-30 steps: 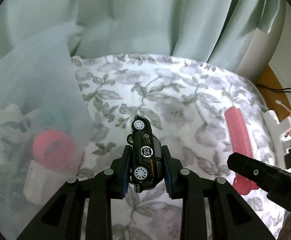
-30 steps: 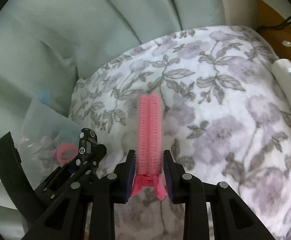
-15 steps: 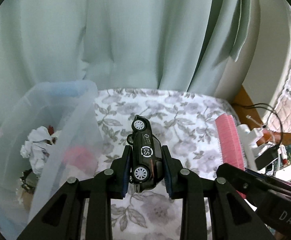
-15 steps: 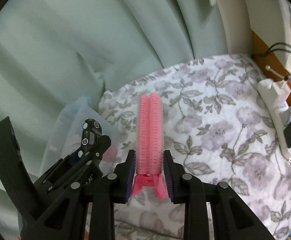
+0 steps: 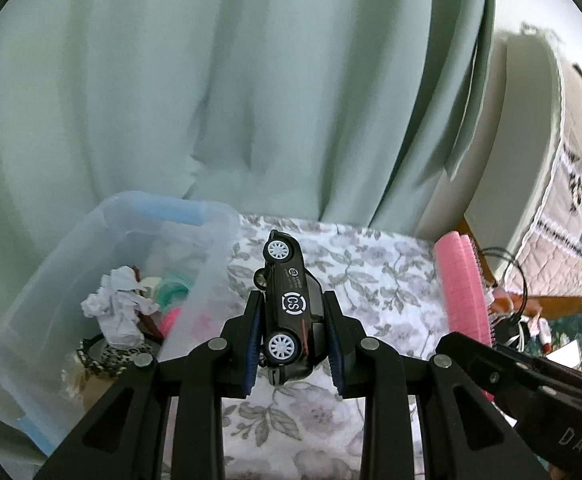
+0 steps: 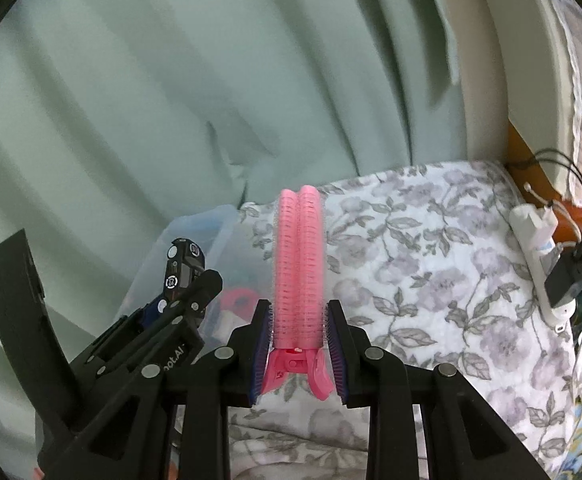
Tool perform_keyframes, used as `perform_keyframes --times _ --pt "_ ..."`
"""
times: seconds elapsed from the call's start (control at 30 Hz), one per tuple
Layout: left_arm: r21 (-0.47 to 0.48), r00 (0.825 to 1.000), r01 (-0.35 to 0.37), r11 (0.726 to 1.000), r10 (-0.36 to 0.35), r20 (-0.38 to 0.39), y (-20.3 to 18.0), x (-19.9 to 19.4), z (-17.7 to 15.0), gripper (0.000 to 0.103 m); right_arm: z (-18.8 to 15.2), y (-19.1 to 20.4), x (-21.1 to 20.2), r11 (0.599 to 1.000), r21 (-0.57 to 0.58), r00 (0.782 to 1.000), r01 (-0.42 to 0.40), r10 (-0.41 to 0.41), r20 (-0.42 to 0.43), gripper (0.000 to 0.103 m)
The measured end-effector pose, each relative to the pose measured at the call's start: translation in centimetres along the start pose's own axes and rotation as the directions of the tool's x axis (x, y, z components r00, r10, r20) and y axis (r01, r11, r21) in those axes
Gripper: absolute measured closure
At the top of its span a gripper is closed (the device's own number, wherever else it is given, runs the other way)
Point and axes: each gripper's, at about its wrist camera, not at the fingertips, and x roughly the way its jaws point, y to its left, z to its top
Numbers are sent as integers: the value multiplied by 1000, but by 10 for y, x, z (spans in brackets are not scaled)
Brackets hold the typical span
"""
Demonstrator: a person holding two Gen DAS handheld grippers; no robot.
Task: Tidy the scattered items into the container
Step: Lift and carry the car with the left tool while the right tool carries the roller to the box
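- A black toy car [image 5: 291, 312] is clamped by its roof and underside in the left gripper [image 5: 293, 344], jaws closed to the car's depth; its long axis runs straight out along the fingers, one end pointing away.
- A pink hair clip [image 6: 299, 272] is pinched near its hinge in the right gripper [image 6: 299, 350], its long axis likewise pointing forward.
- The clear bin [image 5: 51, 304] is seen to the left of both grippers and lower; the left gripper is judged nearer to it.
- Crumpled paper [image 5: 117, 306] and other small items already lie inside the bin.
- A floral cloth [image 5: 371, 264] lies right of the bin; a green curtain [image 5: 251, 80] hangs beyond it.
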Motion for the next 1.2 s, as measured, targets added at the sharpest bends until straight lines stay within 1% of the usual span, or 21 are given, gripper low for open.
perform_keyframes --times 0.1,0.3,0.5,0.6,0.73,0.93,1.2 --pt "-28 1000 3 1000 -3 24 16 -12 -1 73 -5 16 -6 999 -35 1000 4 -4 8 73" --pt "-92 999 -3 996 7 44 54 -30 -7 73 -17 45 -8 996 -84 1000 7 -7 3 73" --pt "-183 997 -23 983 37 74 102 -48 -15 73 -29 77 2 990 -139 999 -25 21 -27 73" --pt "-221 994 -49 974 70 87 123 -53 -19 73 -35 96 12 983 -180 998 -38 30 -50 74" --pt "-267 993 -52 962 78 90 145 -54 -23 73 -40 114 22 974 -221 997 -46 31 -72 74" --pt "-322 994 -57 945 85 74 172 -49 -33 73 -44 136 38 963 -262 995 -63 39 -97 74" --pt "-369 997 -43 928 65 46 196 -37 -38 73 -53 159 65 947 -303 986 -104 57 -158 73"
